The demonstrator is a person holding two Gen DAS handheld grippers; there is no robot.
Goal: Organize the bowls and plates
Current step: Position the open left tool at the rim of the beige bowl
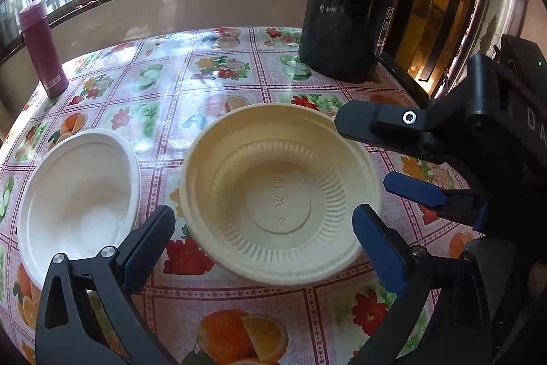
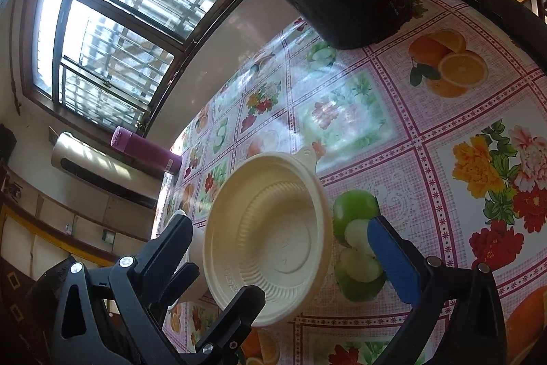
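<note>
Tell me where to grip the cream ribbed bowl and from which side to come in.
Grip the cream bowl by its flat, out-turned rim, one finger inside and one outside. It sits upright and empty on the tablecloth, and the wall is too wide to span. Probably use the right hand-held gripper, already open near the rim on that side.

1. Two bowls are counted: a cream bowl (image 1: 280, 194) between the fingers of the left tongs (image 1: 263, 228), and a white bowl (image 1: 78, 197) left of them.
2. One maroon bottle (image 1: 42, 48) is seen far left.
3. One black appliance (image 1: 348, 9) is seen beyond the right tongs (image 1: 386, 156).
</note>
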